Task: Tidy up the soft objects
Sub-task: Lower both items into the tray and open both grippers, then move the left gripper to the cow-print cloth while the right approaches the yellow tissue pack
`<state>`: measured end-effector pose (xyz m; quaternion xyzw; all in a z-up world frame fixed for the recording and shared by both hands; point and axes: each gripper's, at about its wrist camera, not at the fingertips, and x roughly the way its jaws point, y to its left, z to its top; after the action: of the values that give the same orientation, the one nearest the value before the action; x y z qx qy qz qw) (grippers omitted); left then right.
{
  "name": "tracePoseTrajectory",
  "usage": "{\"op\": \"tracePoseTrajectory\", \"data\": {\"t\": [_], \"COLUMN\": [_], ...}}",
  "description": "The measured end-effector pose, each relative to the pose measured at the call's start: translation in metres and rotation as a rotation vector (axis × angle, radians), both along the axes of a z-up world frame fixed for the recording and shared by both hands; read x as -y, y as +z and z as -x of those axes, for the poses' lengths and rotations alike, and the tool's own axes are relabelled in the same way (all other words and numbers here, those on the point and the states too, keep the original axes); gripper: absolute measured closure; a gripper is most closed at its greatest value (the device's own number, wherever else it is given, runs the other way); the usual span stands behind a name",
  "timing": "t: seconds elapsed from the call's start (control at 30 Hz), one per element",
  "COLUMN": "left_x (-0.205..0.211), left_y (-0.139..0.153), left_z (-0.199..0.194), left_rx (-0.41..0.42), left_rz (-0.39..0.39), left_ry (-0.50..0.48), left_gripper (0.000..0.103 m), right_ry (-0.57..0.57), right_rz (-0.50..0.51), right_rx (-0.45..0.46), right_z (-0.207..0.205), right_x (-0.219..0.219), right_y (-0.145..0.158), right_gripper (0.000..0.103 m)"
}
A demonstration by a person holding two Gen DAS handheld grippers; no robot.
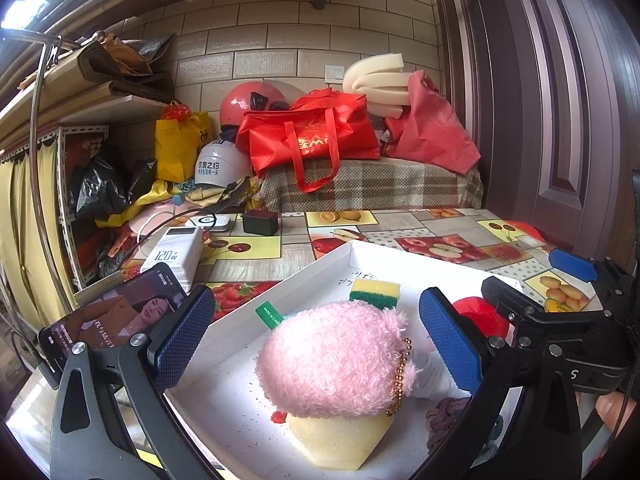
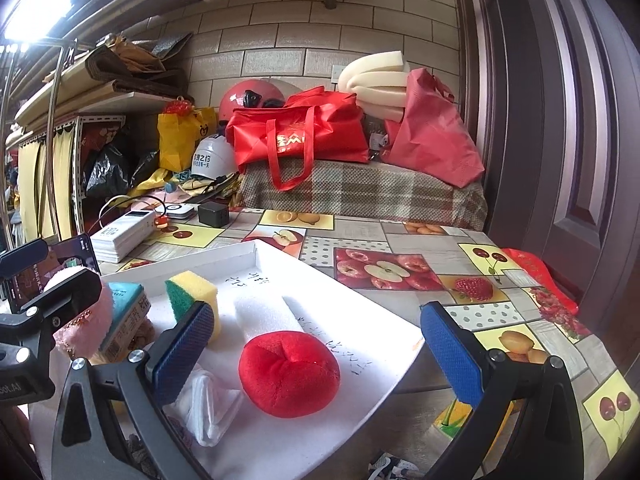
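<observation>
Both tongs stood released over a white tray [image 2: 360,312]. A pink plush [image 1: 332,360] lay between the left gripper [image 1: 318,344] fingers, a red plush [image 2: 288,372] between the right gripper [image 2: 318,356] fingers. Nearby, a power bank [image 1: 176,256] read "120W"; a green tag [image 1: 270,314] read "MADE IN CHINA".

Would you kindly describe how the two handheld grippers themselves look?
Both the left gripper and the right gripper have black angular frames with silver bolts and two flat fingers faced with blue textured pads. No cables or sleeves are visible.
</observation>
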<state>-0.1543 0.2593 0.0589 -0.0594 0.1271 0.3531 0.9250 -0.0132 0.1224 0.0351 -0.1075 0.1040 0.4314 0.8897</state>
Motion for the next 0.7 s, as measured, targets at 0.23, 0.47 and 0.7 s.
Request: {"op": "tracePoseTrajectory", "data": {"t": [0.23, 0.47, 0.7], "left_x": [0.006, 0.044, 0.093], "left_y": [-0.001, -0.002, -0.003], "left_z": [0.006, 0.006, -0.017], "left_rx": [0.008, 0.002, -0.067], "left_rz": [0.007, -0.020, -0.009], "left_ry": [0.019, -0.086, -0.329], "left_gripper": [0.000, 0.000, 0.000], "right_ry": [-0.015, -0.015, -0.141], "right_rz": [-0.034, -0.059, -0.056], "right_rx": [-0.022, 0.041, -0.157], "right_z": [0.004, 0.008, -0.077], "right_x": [0.019, 0.072, 0.139], "right_y": [0.001, 0.003, 0.000], "right_gripper": [0.000, 0.000, 0.000]}}
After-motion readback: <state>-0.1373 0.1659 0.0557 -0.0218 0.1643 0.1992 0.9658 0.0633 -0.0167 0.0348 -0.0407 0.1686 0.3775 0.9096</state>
